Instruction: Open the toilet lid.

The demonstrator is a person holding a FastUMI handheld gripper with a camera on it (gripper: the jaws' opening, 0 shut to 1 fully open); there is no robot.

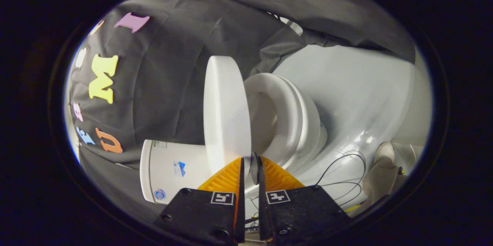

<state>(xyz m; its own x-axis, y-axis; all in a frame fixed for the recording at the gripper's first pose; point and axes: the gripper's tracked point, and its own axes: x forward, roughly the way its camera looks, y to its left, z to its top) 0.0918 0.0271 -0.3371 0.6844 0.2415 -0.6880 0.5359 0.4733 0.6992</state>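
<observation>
The view is rolled on its side. The white toilet lid (226, 111) is lifted off the seat (287, 117) and shows nearly edge-on, with a wide gap between the two. It stands between the seat and the white tank (169, 169). My gripper (252, 167) is shut on the lid's front rim, where a small grey tab (254, 169) sits pinched between the fingertips. The seat ring lies down on the bowl (317, 134). The fingers hide the lid's lower edge.
Black cloth hangs behind and around the toilet. The pale floor (358, 84) spreads beside the bowl, with thin black cables (346, 178) lying on it. A person's shoe (385, 149) and a beige trouser leg (381, 178) stand close to the cables.
</observation>
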